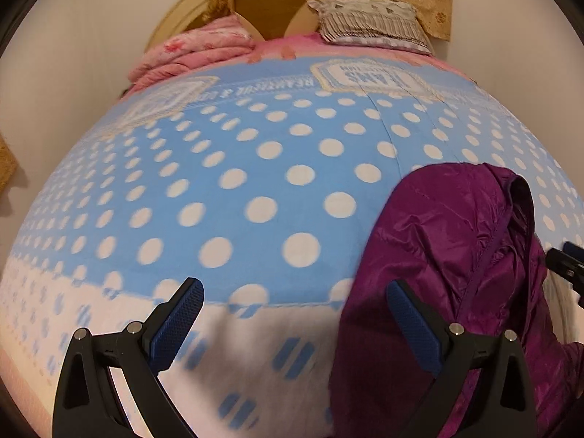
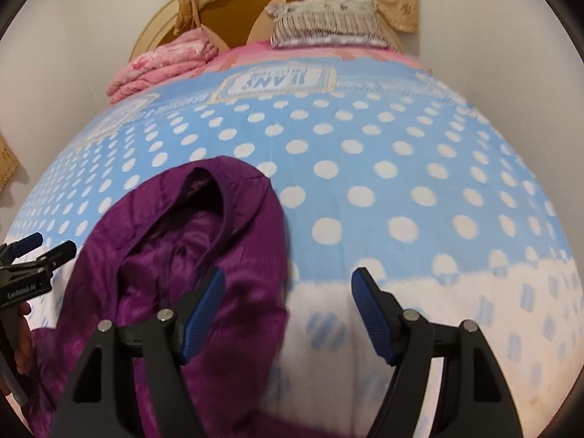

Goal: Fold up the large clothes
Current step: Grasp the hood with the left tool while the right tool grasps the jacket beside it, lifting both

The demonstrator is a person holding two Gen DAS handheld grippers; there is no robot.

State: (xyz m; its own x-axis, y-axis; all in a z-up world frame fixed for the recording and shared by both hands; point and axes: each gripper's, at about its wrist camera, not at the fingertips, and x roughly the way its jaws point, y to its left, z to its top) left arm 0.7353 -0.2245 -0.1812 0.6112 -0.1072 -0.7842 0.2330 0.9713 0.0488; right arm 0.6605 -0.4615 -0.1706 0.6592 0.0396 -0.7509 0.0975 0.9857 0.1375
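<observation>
A purple puffer jacket (image 1: pixel 449 262) lies bunched on the blue polka-dot bedspread (image 1: pixel 255 168), its hood end pointing toward the headboard. It also shows in the right wrist view (image 2: pixel 189 255). My left gripper (image 1: pixel 295 288) is open and empty, just left of the jacket, with its right finger over the jacket's edge. My right gripper (image 2: pixel 288 277) is open and empty, with its left finger over the jacket's right edge. The left gripper shows at the left edge of the right wrist view (image 2: pixel 40 244). Part of the right gripper shows at the right edge of the left wrist view (image 1: pixel 565 259).
A folded pink quilt (image 1: pixel 193 51) and a striped pillow (image 1: pixel 368 22) lie at the head of the bed by the round headboard (image 1: pixel 277 11). White walls flank the bed. The bedspread (image 2: pixel 401 182) stretches wide around the jacket.
</observation>
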